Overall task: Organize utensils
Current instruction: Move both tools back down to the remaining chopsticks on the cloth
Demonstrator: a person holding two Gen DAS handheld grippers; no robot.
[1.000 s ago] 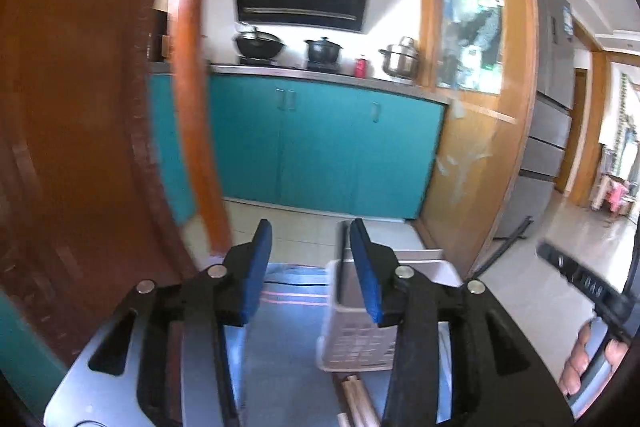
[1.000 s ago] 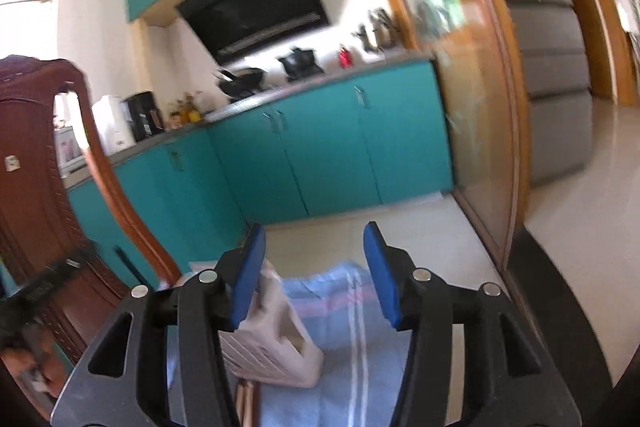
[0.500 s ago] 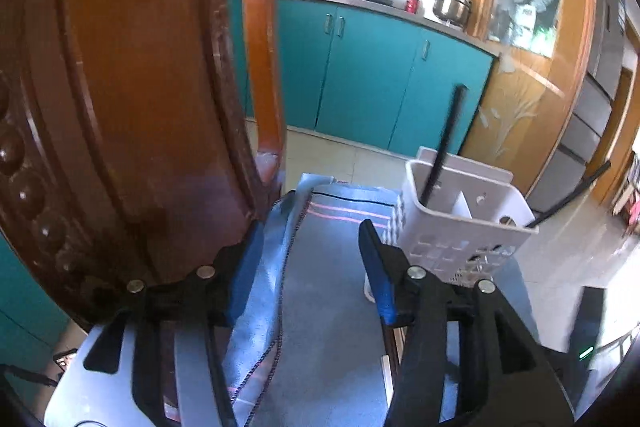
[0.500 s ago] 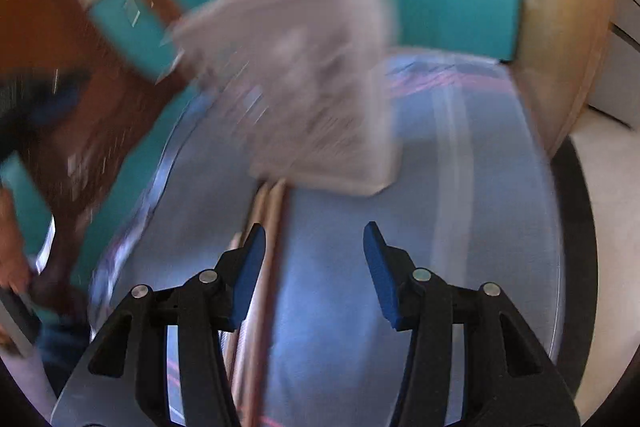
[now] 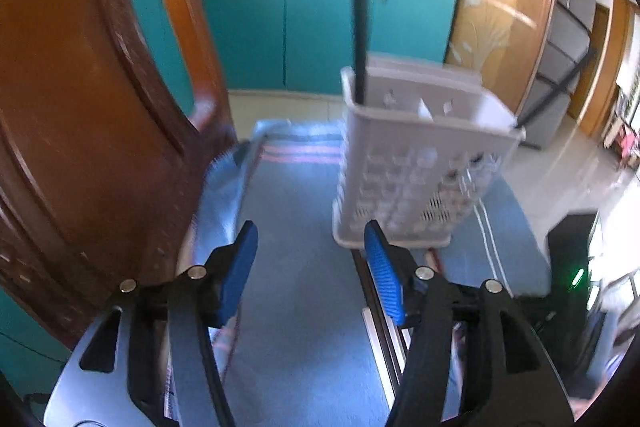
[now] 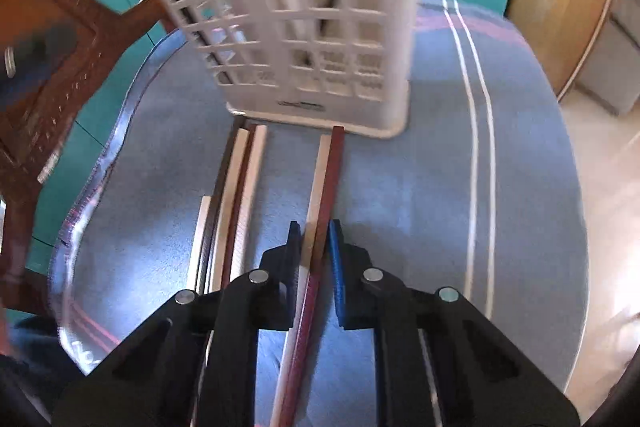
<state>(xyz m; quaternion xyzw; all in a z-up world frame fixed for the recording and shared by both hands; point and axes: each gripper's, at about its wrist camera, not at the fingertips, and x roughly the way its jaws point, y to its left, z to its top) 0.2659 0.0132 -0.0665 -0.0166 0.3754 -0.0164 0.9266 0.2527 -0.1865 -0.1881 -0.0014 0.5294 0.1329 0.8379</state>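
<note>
Claw (image 6: 315, 233) of right hand pinches two chopsticks (image 6: 325, 179).

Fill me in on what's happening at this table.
A person is sorting chopsticks into a white slotted plastic holder on a blue striped cloth. The right gripper has just closed on a pair of chopsticks, one dark red, one cream, lying in front of the holder. More chopsticks wait beside them. The left gripper hovers open, empty. One black chopstick already stands in the holder.

white lattice basket (image 6: 320, 27), blue striped cloth (image 6: 420, 187), teal cabinets (image 5: 288, 27)
</note>
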